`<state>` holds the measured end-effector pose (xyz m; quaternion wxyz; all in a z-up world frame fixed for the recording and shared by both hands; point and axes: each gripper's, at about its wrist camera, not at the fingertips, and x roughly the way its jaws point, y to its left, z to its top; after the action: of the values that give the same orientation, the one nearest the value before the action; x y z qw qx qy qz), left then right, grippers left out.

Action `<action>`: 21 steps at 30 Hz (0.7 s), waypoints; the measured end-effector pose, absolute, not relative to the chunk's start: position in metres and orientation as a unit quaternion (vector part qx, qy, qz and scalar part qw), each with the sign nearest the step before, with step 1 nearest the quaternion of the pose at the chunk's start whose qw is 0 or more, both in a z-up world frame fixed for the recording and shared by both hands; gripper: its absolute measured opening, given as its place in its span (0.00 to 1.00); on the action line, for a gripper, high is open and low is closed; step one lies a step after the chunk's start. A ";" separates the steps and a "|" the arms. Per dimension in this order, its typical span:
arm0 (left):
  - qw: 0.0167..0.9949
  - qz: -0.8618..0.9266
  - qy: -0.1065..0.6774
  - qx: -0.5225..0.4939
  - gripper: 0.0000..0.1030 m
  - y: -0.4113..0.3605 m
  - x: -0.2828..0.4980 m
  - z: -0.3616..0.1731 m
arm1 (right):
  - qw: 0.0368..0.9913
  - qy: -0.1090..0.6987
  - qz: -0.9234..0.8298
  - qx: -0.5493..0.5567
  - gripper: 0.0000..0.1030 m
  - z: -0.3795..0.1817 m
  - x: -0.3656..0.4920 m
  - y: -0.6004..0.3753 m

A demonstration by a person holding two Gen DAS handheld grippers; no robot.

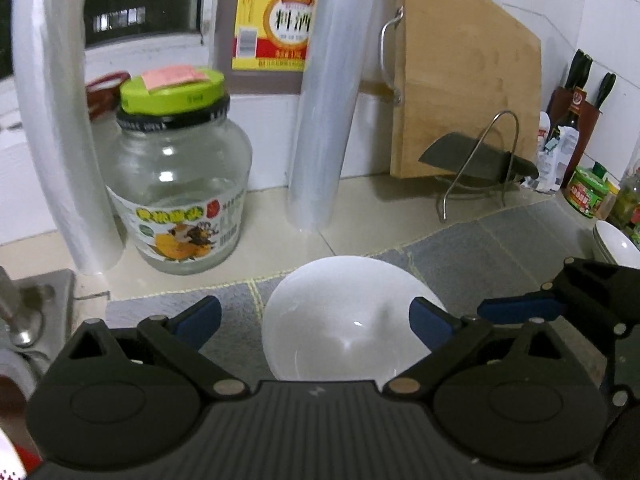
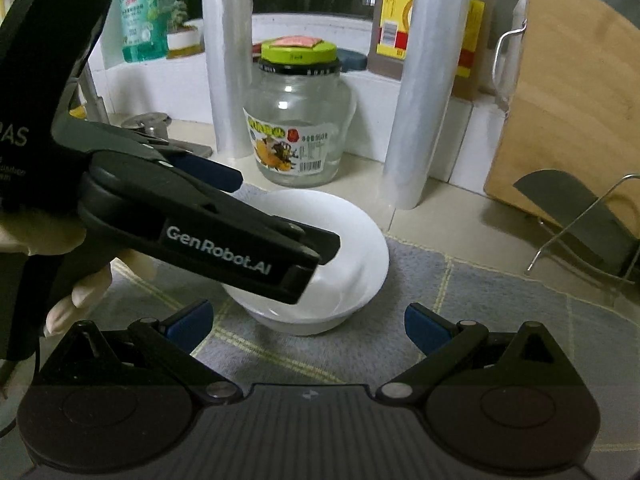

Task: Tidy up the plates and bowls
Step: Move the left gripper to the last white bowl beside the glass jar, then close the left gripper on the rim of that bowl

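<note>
My left tool (image 1: 316,318) is wide open w/ white bowl (image 1: 340,320) between fingers, no grip; right tool (image 2: 308,326) open, empty.

Jar (image 1: 180,184) and film rolls (image 1: 324,120) crowd behind the bowl (image 1: 340,320).

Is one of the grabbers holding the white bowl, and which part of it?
Not yet. The left gripper has the white bowl between its open fingers, one over the rim, but they aren't pinching it. The right gripper is open and empty, just in front of the bowl.
</note>
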<state>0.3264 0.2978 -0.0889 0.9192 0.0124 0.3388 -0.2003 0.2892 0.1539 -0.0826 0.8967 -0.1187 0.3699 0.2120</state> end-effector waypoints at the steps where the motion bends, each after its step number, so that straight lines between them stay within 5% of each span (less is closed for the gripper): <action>1: 0.918 -0.202 0.341 0.012 0.93 0.298 0.329 -0.091 | 0.896 0.371 0.212 -0.119 1.00 -0.084 0.291 0.155; 21: 0.901 -0.244 0.359 -0.010 0.79 0.299 0.341 -0.101 | 0.889 0.372 0.233 -0.130 0.89 -0.096 0.308 0.165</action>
<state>0.3411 0.2986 -0.1006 0.9008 -0.0097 0.3592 -0.2438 0.3075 0.1648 -0.0958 0.8891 -0.1303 0.3719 0.2330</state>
